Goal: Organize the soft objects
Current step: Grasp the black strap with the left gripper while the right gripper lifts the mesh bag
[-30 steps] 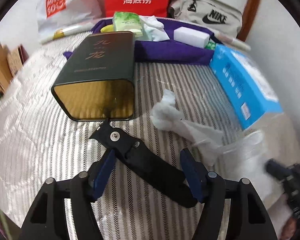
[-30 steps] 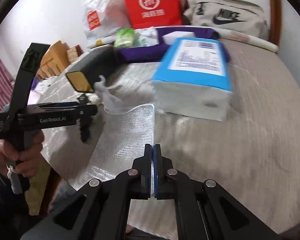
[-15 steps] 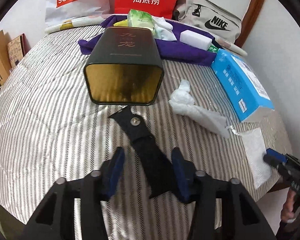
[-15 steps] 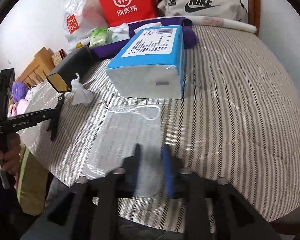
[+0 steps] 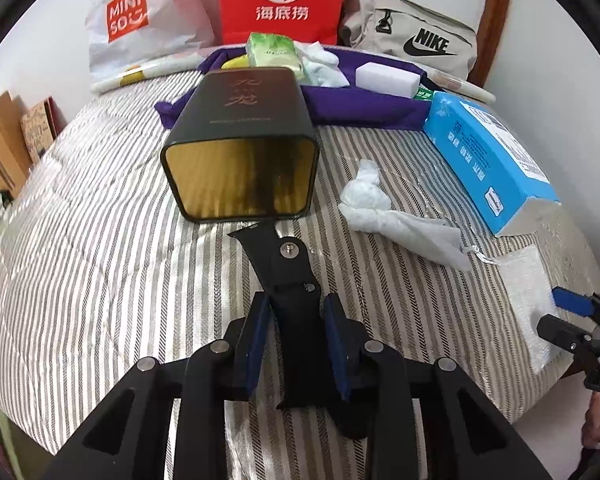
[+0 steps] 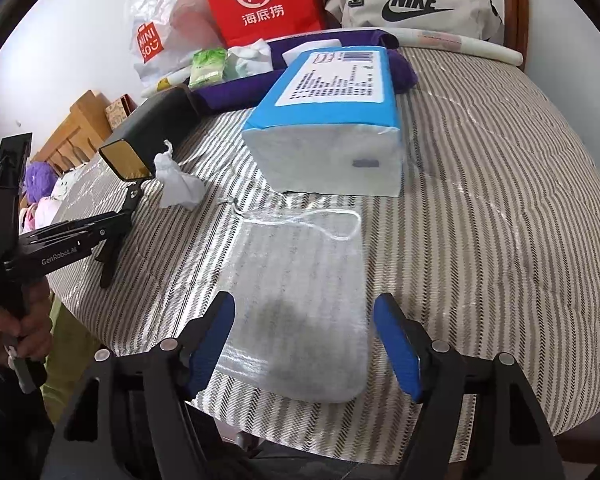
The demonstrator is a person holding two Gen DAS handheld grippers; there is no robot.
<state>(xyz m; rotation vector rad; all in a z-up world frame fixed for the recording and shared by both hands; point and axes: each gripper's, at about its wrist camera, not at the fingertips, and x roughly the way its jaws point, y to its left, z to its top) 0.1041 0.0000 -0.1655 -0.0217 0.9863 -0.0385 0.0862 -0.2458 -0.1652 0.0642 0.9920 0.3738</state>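
Since earlier, right tool (image 6: 303,344) opening, empty; left tool (image 5: 296,344) closing around black strap (image 5: 284,276)

Bright, even daylight, soft shadows only. Slight sheen on the striped bedcover (image 5: 100,264) ahead of the fingers. Heavy fisheye bending with black vignette at the rims. Sharp mid-frame, mildly soft near the finger bases, no motion blur.

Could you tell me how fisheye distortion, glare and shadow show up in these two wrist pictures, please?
Left wrist view: bed stripes bow outward, dark corners, the tin's gold interior reflects softly. Right wrist view: same bulge, a grey shadow on the white mesh pouch, slight sheen near its front edge; both are sharp.
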